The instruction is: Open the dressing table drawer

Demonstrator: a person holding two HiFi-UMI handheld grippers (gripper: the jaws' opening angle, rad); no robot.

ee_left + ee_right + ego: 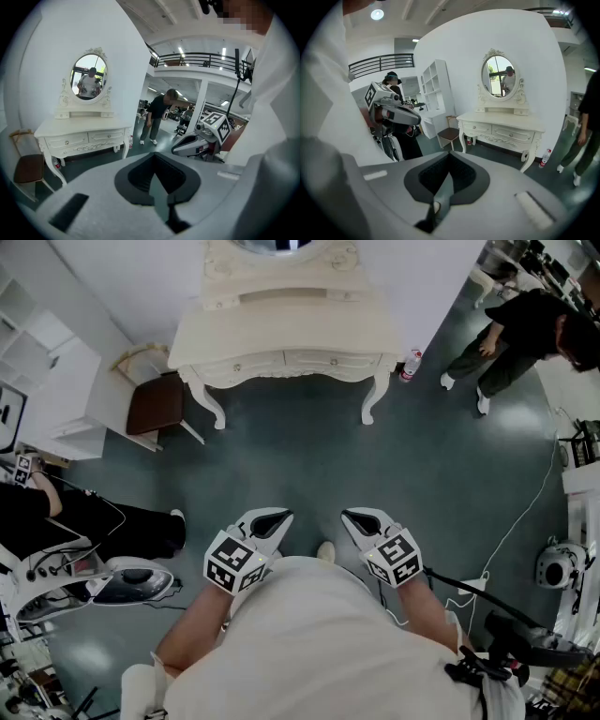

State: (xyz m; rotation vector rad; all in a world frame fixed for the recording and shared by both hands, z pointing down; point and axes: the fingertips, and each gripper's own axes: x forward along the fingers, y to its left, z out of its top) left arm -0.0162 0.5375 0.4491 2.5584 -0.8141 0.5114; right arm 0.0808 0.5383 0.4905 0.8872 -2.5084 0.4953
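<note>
The cream dressing table stands against the far wall with an oval mirror on top. Two drawers sit side by side in its front, the left drawer and the right drawer, both pushed in. They also show in the gripper views as a left drawer and a right drawer. My left gripper and right gripper hang close to my body, well short of the table across open floor. Both are shut with nothing in them, as seen at the left gripper and the right gripper.
A brown-seated stool stands left of the table beside a white shelf unit. A bottle stands by the table's right leg. One person walks at the far right, another sits at my left. Cables trail over the floor on the right.
</note>
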